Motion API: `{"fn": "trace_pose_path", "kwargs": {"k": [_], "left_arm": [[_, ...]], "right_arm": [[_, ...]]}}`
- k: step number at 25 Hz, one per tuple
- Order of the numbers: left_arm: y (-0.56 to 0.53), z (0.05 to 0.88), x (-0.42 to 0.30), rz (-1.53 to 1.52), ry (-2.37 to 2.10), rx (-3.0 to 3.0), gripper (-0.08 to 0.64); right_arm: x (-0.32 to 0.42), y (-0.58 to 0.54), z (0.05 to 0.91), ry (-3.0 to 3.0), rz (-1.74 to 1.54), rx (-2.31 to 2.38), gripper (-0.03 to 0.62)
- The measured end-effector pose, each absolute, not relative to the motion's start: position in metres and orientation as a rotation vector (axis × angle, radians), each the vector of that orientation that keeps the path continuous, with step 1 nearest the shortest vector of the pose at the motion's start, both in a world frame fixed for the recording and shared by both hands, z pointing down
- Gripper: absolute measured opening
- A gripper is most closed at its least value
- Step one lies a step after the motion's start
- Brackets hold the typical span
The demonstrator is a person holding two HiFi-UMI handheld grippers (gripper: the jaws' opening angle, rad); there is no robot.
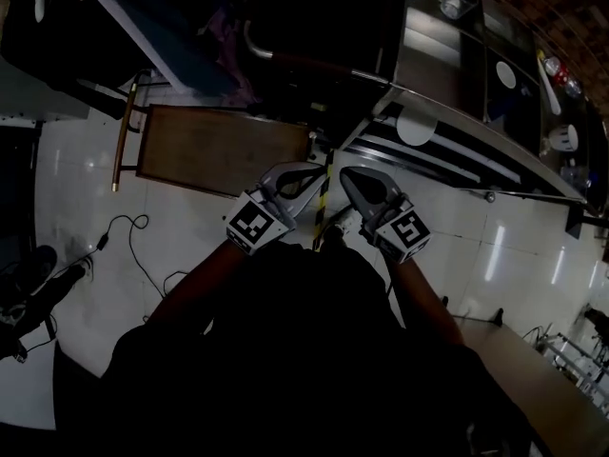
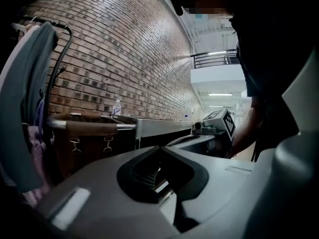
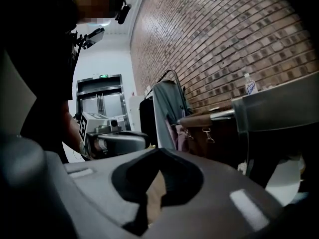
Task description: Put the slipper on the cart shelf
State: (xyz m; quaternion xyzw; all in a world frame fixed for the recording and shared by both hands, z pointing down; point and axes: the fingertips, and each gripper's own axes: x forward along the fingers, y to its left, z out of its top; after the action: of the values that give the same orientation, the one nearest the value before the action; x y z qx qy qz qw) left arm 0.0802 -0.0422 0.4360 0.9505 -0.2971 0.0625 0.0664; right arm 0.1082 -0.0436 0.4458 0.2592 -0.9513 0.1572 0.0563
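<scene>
No slipper shows in any view. In the head view my left gripper (image 1: pixel 310 172) and right gripper (image 1: pixel 346 176) are held side by side close to my body, pointing ahead over the white floor. Both are shut with nothing between the jaws. The left gripper (image 2: pixel 160 148) has its tips meeting, and so does the right gripper (image 3: pixel 160 151). Each gripper view shows the other gripper beside it, the right gripper (image 2: pixel 212 131) and the left gripper (image 3: pixel 112 141). The brown cart (image 1: pixel 219 146) stands just ahead to the left, its brown rail (image 2: pixel 84 128) visible at gripper height.
A steel counter (image 1: pixel 457 150) runs along the right in front of a brick wall (image 2: pixel 124 49). Grey cloth hangs on a rack (image 3: pixel 167 106) beside the cart. Cables (image 1: pixel 133 246) trail on the tiled floor at left. A wooden table corner (image 1: pixel 542 379) lies at the lower right.
</scene>
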Motion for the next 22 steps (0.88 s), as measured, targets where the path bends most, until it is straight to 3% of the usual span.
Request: {"fn": "trace_pose_path", "kwargs": {"k": [11, 22], "left_arm": [[0.024, 0.43, -0.108, 0.163, -0.759, 2.884, 0.0], [0.058, 0.408, -0.176, 0.098, -0.689, 2.912, 0.0]], "right_arm": [[-0.077, 0.015, 0.425, -2.91, 0.462, 0.918, 0.001], [-0.148, 0.045, 0.411, -2.885, 0.444, 0.952, 0.001]]}}
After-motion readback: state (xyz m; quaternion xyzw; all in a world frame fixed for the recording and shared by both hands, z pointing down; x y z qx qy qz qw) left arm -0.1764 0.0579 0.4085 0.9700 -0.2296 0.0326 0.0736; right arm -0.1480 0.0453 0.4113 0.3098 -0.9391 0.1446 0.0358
